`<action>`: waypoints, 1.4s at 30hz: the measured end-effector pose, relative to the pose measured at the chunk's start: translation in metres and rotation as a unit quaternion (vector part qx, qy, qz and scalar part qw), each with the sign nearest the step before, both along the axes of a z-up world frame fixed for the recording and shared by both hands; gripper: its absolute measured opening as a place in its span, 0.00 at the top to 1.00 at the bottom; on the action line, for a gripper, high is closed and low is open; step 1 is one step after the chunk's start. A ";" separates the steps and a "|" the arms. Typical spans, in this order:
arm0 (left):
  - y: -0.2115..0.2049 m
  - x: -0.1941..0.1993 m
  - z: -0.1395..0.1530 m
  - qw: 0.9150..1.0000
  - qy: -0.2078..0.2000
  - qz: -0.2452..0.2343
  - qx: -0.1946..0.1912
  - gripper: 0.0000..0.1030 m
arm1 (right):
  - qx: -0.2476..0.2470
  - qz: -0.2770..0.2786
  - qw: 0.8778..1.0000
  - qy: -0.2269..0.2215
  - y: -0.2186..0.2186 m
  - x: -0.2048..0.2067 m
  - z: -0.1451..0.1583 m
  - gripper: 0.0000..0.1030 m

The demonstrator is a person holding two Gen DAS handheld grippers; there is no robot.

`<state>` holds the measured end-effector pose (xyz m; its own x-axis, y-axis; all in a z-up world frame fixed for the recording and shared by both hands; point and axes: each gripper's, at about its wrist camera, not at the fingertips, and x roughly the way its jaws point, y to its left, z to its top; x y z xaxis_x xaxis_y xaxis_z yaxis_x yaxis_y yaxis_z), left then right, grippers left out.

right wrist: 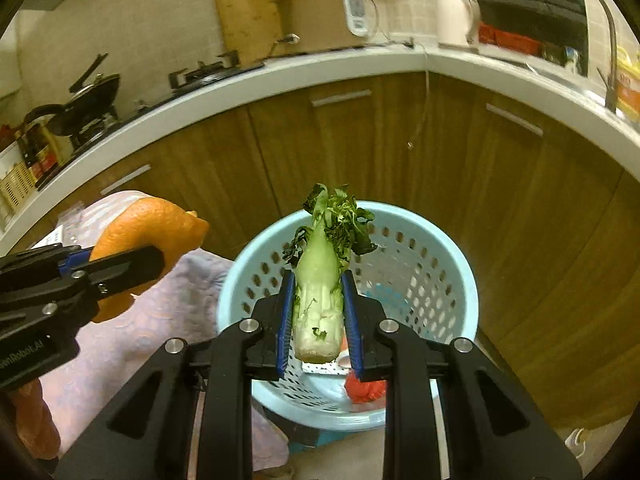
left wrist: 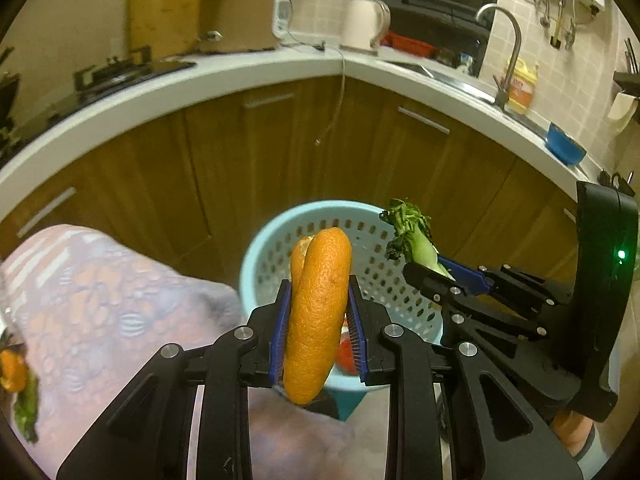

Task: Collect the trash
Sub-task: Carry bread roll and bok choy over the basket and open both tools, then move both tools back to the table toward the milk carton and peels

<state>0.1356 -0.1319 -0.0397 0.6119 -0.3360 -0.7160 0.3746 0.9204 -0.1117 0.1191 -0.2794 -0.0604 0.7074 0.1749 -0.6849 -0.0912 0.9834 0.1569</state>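
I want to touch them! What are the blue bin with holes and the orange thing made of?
The bin looks like light blue moulded plastic: smooth, slightly shiny, with neat rows of punched holes. The orange thing in the left gripper looks like citrus peel: a dimpled, matte skin, curled over with a paler inside showing at the top.

I see the floor bearing 1 pale blue perforated basket, which stands on a darker teal base just beside a table draped in a patterned lilac cloth. A white countertop runs around the corner above wooden cabinets. On it I see 1 gas hob, 1 rice cooker, 1 cutting board leaning on the wall, 1 white kettle and 1 blue bowl near the sink's tap.
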 end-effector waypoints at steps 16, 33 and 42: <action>-0.011 0.051 -0.041 0.997 0.076 -0.014 0.001 0.48 | 0.045 -0.029 0.994 0.098 -0.024 0.033 -0.052 0.79; 0.066 -0.001 -0.005 0.999 0.015 0.022 -0.033 0.45 | 0.043 0.040 0.997 0.046 0.046 0.018 -0.004 0.78; 0.161 -0.039 0.033 0.991 -0.048 0.111 -0.051 0.38 | 0.039 0.130 0.991 0.019 0.148 0.014 0.025 0.78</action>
